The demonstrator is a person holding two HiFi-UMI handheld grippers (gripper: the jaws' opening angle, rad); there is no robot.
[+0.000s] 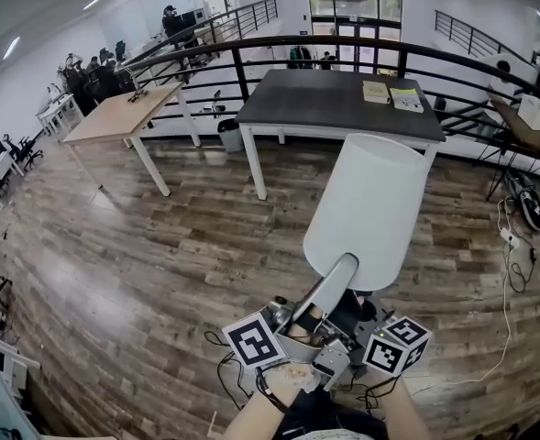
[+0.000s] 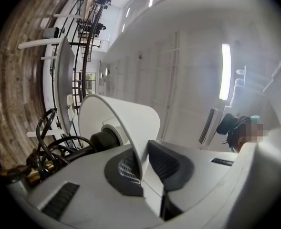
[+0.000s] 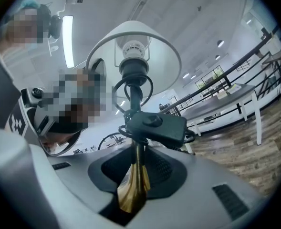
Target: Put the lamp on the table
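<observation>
- Where the jaws of the left gripper (image 2: 142,170) meet, they stand narrow and pinch the thin rim of the white tapered lampshade (image 2: 128,118). Only the left gripper view shows this pinch, with the shade's hollow inside beyond it.
- Set a little wider, the jaws of the right gripper (image 3: 137,171) clamp the slim brass stem (image 3: 134,187) of the lamp (image 3: 164,56). Only the right gripper view shows that stem.
- Just past those jaws, the same view looks up under the shade at a black inline switch block (image 3: 155,125) against the stem. Loops of black cable (image 3: 130,87) hang below the black bulb socket (image 3: 132,66).
- From the head view the stem, switch and socket are hidden. The shade covers them, tilted away from the person, above the two black-and-white marker cubes (image 1: 254,340).
- That head view alone gives the lamp's place. It is held in the air over the brown wood-plank floor (image 1: 141,246), well apart from the dark grey rectangular surface on white legs (image 1: 325,99), which carries two pale booklets (image 1: 391,94).
- Farther left stands a light wooden table (image 1: 118,113), with a black railing (image 1: 251,49) behind both.
</observation>
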